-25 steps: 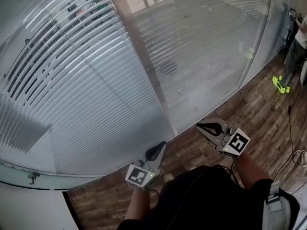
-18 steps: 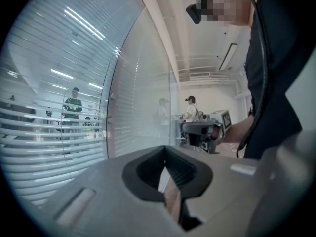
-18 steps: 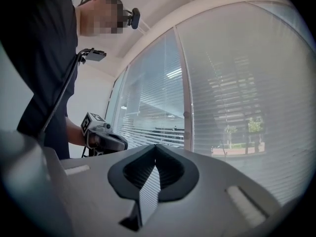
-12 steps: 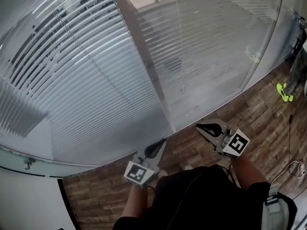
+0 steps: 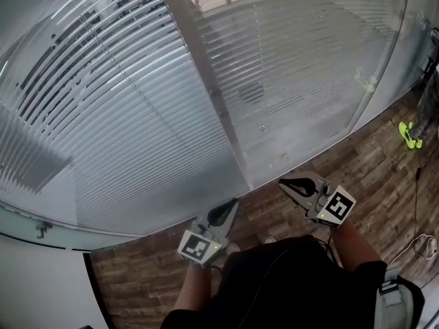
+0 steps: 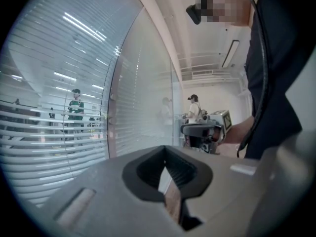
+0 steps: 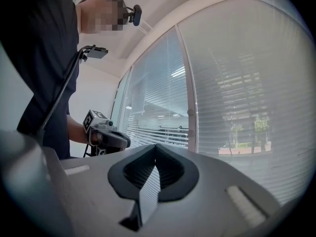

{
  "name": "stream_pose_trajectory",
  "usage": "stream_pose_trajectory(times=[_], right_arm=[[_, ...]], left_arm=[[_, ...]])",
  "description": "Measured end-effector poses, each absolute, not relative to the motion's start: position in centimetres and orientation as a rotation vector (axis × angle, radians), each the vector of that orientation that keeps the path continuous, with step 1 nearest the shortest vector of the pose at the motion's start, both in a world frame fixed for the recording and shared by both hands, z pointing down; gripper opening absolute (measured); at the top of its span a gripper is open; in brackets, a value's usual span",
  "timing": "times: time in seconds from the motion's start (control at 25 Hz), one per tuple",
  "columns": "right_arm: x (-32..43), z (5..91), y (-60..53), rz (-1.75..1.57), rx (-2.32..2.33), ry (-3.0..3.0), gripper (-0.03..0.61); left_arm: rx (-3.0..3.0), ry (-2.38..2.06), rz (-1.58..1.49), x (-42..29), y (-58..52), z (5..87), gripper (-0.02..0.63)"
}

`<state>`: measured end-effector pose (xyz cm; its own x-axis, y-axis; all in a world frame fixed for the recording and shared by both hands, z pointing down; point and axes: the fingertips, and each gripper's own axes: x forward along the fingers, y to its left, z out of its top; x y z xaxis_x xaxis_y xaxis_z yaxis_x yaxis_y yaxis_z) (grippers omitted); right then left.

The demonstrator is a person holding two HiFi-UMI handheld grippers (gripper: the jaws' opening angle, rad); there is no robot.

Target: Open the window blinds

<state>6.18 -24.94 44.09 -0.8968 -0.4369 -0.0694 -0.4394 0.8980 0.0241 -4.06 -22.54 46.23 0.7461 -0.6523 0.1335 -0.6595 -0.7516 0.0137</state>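
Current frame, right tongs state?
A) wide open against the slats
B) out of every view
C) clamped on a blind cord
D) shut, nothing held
D: in the right gripper view the right tongs meet tip to tip with nothing between them, and the blinds stand beyond them, not gripped.

Blinds (image 5: 137, 129) ahead; left gripper (image 5: 233, 205) left of right gripper (image 5: 285, 183), both apart from blinds.
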Motion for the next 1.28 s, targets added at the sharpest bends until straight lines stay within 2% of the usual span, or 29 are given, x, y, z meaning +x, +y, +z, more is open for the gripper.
stream_pose_trajectory(times=[1.28], right_arm=[[6.1,45.2,-25.7,0.091,-0.683,3.058,0.006]], left_arm=[[2.876,-1.081,0.229,-3.5,-23.0,46.2,0.005]])
